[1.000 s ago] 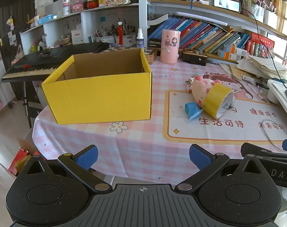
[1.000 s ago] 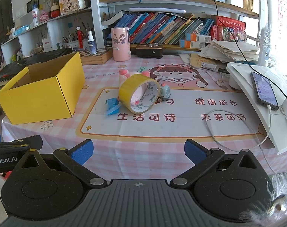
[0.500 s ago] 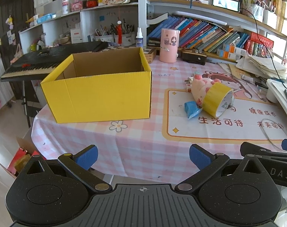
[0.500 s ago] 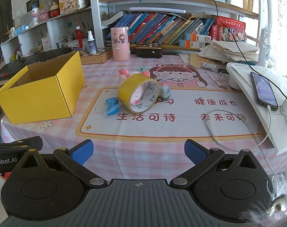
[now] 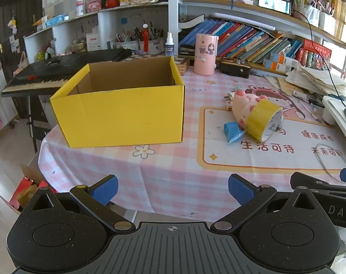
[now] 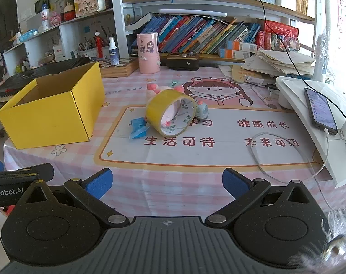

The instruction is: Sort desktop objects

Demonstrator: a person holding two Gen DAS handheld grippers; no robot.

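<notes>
An open yellow cardboard box (image 5: 122, 111) (image 6: 52, 111) stands on the left of the pink checked table, nothing visible inside. A roll of yellow tape (image 5: 263, 119) (image 6: 170, 113) lies on its side on the mat, leaning on a pink plush toy (image 5: 242, 104) (image 6: 159, 89). A small blue packet (image 5: 232, 131) (image 6: 137, 129) lies beside the roll, and a little toy car (image 6: 201, 111) sits behind it. My left gripper (image 5: 173, 189) hovers open at the table's near edge, well short of the box. My right gripper (image 6: 167, 182) is open too, short of the tape.
A pink cylinder cup (image 6: 148, 53) and a wooden chess box (image 6: 118, 66) stand at the back before the bookshelf. A white stand (image 6: 309, 114) with a phone (image 6: 318, 111) and a white cable (image 6: 287, 150) occupies the right. A black keyboard (image 5: 58, 73) sits beyond the box.
The left wrist view has shifted slightly, the box and tape sitting a touch lower and left than a second ago. The right gripper has barely moved. Both stay open.
</notes>
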